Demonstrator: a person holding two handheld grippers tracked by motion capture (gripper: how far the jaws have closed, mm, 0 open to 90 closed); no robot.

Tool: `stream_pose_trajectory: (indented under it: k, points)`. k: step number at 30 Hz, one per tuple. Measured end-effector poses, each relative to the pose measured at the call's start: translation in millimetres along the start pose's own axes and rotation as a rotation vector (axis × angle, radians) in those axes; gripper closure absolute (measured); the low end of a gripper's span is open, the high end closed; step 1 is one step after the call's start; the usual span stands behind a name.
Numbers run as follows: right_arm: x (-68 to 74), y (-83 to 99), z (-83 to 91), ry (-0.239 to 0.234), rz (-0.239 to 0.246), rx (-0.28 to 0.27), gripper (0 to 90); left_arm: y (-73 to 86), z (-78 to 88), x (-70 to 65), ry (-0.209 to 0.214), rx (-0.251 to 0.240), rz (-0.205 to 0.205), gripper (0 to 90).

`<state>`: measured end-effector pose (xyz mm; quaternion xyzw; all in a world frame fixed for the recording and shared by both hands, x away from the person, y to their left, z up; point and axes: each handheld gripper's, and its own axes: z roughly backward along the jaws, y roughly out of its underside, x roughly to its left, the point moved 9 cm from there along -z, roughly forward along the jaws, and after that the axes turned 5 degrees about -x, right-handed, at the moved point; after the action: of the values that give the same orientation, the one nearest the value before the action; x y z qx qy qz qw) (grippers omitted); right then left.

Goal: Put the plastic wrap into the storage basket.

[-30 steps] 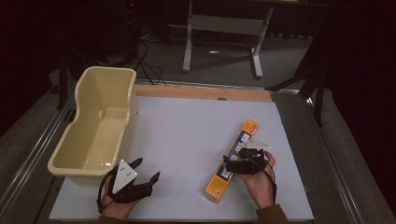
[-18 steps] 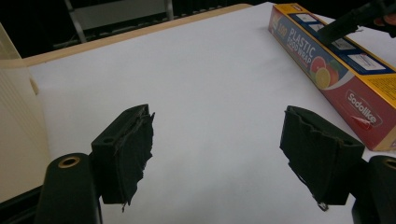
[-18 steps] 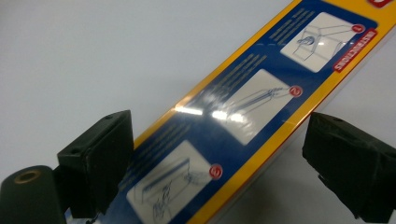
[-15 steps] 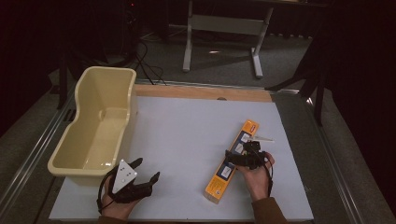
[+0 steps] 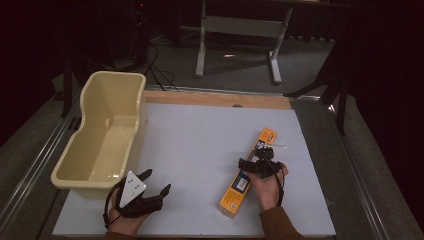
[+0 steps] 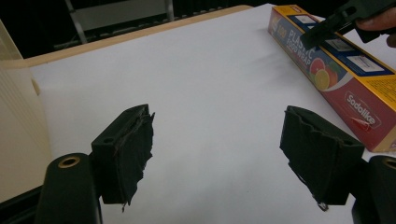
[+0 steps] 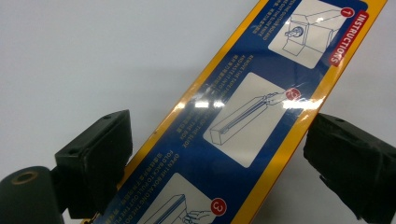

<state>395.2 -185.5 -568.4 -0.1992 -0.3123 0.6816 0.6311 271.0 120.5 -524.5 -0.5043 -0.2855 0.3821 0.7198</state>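
Fingers [image 7: 98, 154] of the right gripper [image 5: 260, 162] stand wide, one on each long side of the plastic wrap box [image 5: 247, 172], not yet touching it as far as the right gripper view tells. Box lies flat on the white table sheet [image 5: 200, 145], well to the right of the yellow tub [image 5: 107, 135], slanted with its far end pointing away from the person. Step in hand, by my read: lining up for a grasp across the box's width, near its middle. Next move likely calls for lowering a bit more and closing squarely on the two long edges; the glossy carton could slip or twist if pinched off-centre.

Left gripper [image 5: 150, 187] rests on the sheet just in front of the tub's near right corner, jaws spread wide, holding nothing; in its own view the box [image 6: 341, 70] sits off to the right, well apart.

Tub looks empty, open side up. Nothing lies between box and tub on the sheet, so the path toward the tub is free apart from the idle left gripper near the tub's corner. Metal stand legs [image 5: 237, 45] sit on the floor beyond the tub, out of play.
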Motion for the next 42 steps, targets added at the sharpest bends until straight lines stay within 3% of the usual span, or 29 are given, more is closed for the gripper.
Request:
stream_pose_trajectory:
  k: [5, 7, 11, 16, 21, 29, 36, 38, 40, 41, 42]
  points:
    - [6.3, -4.1, -5.6, -0.057, 0.045, 0.007, 7.9, 0.0, -1.3, -0.7, 0.000, 0.003, -0.003, 25.1]
    - [13.6, -7.4, -9.9, -0.093, 0.089, 0.024, 8.1, 0.1, -1.9, -1.0, 0.000, 0.005, -0.007, 25.1]
    - [16.6, -1.7, -13.6, -0.065, 0.039, 0.045, 7.7, 0.1, -1.4, -0.7, 0.000, 0.003, -0.005, 25.1]
    - [18.9, 1.3, -17.8, -0.018, 0.054, 0.078, 7.5, 0.0, -0.3, -0.6, 0.003, 0.001, -0.005, 25.2]
    - [16.8, 0.1, -16.7, -0.048, 0.144, 0.166, 7.7, -0.2, -0.3, -0.4, 0.002, 0.000, -0.006, 25.2]
    - [4.0, 3.8, -9.0, -0.127, 0.308, 0.236, 9.1, 0.4, -0.6, -0.2, -0.001, 0.003, -0.004, 25.3]
    - [-10.9, 7.6, 3.9, -0.148, 0.501, 0.286, 13.8, 0.6, -0.7, -0.2, 0.000, 0.003, -0.003, 25.3]
    - [-15.9, 10.2, 6.8, -0.162, 0.497, 0.338, 16.2, 0.6, -0.8, -0.1, -0.001, 0.003, -0.003, 25.3]
    - [-17.4, 10.1, 7.7, -0.170, 0.406, 0.347, 18.6, 0.8, -1.4, -0.3, 0.000, 0.004, -0.002, 25.3]
    - [-18.1, 8.7, 6.5, -0.142, 0.311, 0.337, 18.4, 0.9, -1.7, -0.5, 0.000, 0.006, -0.003, 25.3]
    - [-18.1, 8.7, 6.5, -0.142, 0.311, 0.337, 18.4, 1.0, -1.9, -0.9, 0.001, 0.008, -0.004, 25.3]
